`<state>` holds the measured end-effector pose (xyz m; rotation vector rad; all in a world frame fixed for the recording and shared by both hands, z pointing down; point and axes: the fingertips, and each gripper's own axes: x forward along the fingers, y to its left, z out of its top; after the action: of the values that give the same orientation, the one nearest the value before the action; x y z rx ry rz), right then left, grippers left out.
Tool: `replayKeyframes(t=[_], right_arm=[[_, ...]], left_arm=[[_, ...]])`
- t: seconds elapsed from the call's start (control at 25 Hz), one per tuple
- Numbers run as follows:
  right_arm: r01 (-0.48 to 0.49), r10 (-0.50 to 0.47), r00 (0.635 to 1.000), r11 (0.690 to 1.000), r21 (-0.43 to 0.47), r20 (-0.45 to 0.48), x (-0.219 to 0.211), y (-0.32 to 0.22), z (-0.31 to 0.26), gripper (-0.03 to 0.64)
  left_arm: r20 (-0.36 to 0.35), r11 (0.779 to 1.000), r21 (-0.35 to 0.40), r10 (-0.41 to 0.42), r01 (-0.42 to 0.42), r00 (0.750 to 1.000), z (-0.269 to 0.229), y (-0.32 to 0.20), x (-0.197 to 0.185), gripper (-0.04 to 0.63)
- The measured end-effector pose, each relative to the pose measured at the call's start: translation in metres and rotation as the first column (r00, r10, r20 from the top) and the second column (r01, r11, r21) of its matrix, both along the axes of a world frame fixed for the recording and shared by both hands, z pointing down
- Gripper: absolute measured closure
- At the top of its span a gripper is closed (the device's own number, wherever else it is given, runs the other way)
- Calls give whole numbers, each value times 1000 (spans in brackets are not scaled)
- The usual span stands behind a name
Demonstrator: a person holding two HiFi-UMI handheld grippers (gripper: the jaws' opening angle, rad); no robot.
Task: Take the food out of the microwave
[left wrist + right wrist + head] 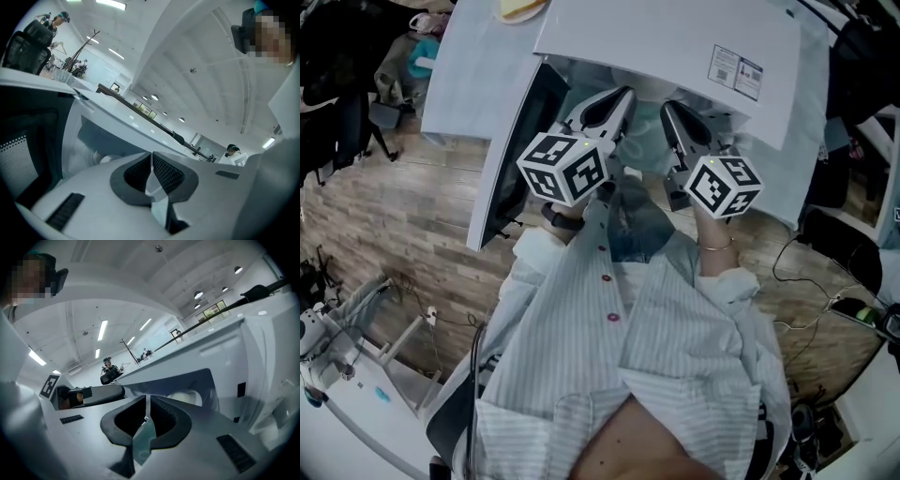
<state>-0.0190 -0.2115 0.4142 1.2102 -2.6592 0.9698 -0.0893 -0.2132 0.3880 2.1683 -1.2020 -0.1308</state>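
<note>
The white plastic shell of the left gripper looks smooth and matt, and so does that of the right gripper. The dark grey pads lining each pair of jaws are ribbed and dull (rubber, by the look). Beyond the jaws, the white box-shaped microwave has a smooth, faintly glossy casing with a printed paper label on top. Its open door carries a dark glossy pane. Behind the jaws, the pale striped shirt is thin woven cloth, and the floor shows wood-grain planks.
</note>
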Motion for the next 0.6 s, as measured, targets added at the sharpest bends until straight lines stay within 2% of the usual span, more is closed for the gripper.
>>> replayKeyframes(t=[0.36,0.44,0.6], right_arm=[[-24,25,1000,998,-58,8,-3,-5,31,570],[-32,33,999,997,-76,15,-4,-5,39,518],[-69,71,997,992,-107,24,-2,-10,53,503]], left_arm=[[-10,997,-67,-33,33,999,33,-2,-6,579],[-14,995,-91,-31,29,999,44,-2,-4,552],[-38,990,-139,-34,28,999,64,-5,-3,508]])
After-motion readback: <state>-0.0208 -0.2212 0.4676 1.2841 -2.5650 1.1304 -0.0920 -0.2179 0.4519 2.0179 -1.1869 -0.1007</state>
